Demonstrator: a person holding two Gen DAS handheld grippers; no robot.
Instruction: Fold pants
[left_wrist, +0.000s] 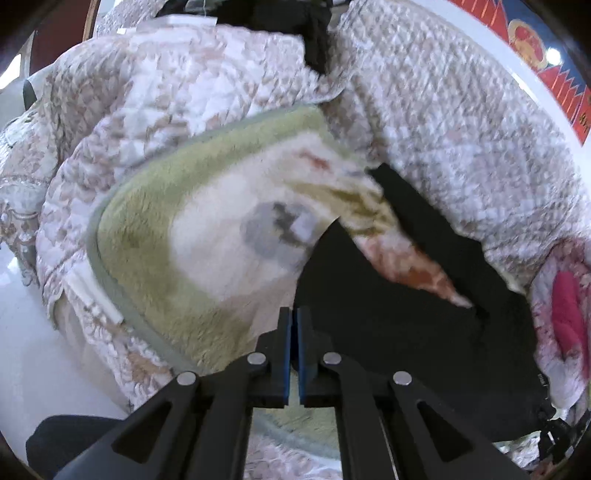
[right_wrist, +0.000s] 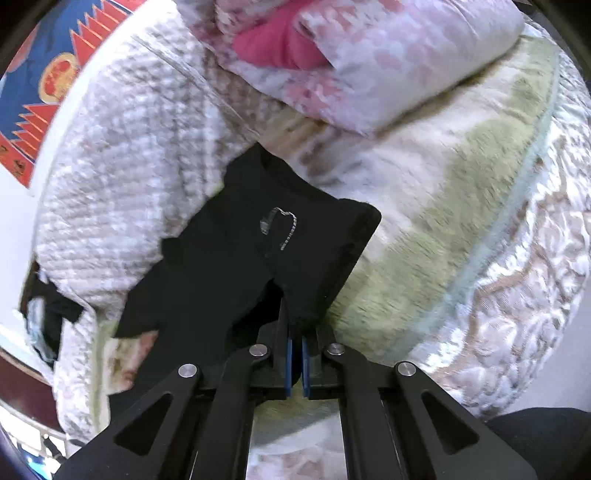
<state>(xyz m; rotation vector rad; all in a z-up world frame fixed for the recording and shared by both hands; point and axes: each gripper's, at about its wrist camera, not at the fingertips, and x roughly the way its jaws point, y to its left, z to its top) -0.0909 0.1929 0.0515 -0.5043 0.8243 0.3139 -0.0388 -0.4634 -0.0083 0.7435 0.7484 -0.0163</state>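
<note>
The black pants (right_wrist: 258, 258) lie on a green and white fleece blanket (right_wrist: 461, 206) on a bed. They carry a small silver heart mark (right_wrist: 282, 230). My right gripper (right_wrist: 295, 332) is shut on the near edge of the pants and lifts it. In the left wrist view the pants (left_wrist: 406, 332) spread to the right, partly under a fold of the blanket (left_wrist: 229, 236). My left gripper (left_wrist: 294, 314) has its jaws together at the left edge of the pants; a grip on the cloth cannot be seen.
A quilted beige bedspread (left_wrist: 461, 122) is bunched behind the pants. A pink and white pillow (right_wrist: 369, 55) lies at the far side. A red and blue poster (left_wrist: 535, 55) hangs on the wall. Another dark garment (left_wrist: 295, 22) lies at the top.
</note>
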